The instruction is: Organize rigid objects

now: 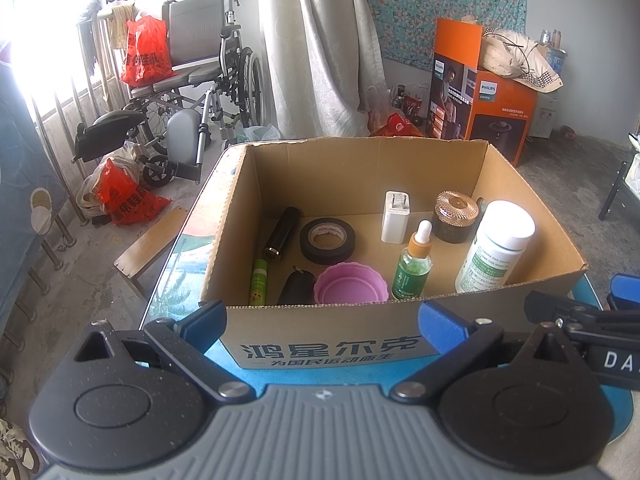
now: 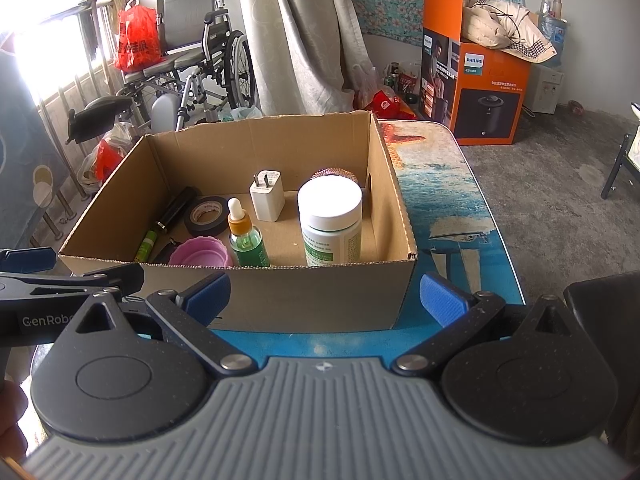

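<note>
Both pairs of tongs spread apart and empty: left tongs [image 1: 322, 322] hovering just short of the near wall of the cardboard box [image 1: 320, 320], right tongs [image 2: 324, 298] alongside, facing the box's near right corner. No loose item visible on the desk [image 2: 440, 216] outside the box. Just past the near wall, ahead of the left tongs: pink cup [image 1: 351, 284], green dropper bottle [image 1: 412, 266], white-capped bottle [image 1: 494, 246], with a slim green tube [image 1: 259, 282] and a small black item to the left. Farther in: tape roll [image 1: 328, 240], black cylinder [image 1: 282, 232], white charger [image 1: 396, 216], copper-lidded jar [image 1: 456, 216]. Probably a pause between placements, or sorting nearly finished. Next move likely a lift over the near rim before any reach inside; upright bottles close behind that rim easy to topple. Open floor mid-box and along the far wall; bare desk right of the box.
</note>
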A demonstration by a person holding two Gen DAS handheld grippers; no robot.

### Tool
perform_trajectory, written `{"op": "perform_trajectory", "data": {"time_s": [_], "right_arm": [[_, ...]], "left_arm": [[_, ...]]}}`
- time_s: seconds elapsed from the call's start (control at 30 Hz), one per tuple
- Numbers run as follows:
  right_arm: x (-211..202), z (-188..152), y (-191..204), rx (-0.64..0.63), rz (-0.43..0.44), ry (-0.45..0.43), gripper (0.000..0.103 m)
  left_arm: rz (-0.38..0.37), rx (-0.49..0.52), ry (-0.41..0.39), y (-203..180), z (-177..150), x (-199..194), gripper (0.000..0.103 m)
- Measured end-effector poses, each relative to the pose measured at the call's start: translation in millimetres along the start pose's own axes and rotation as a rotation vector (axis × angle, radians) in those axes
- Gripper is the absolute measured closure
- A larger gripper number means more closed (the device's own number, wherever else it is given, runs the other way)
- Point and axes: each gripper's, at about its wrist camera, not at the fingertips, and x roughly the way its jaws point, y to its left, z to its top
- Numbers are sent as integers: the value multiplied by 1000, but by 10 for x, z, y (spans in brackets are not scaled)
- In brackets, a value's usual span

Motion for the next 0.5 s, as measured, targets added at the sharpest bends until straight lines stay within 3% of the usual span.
{"op": "perform_trajectory", "data": {"time_s": [0.5], "right_arm": [[-2,2,-5,3,0,2,1]], "left_arm": [[0,0,1,-6,4,-1,0]]}}
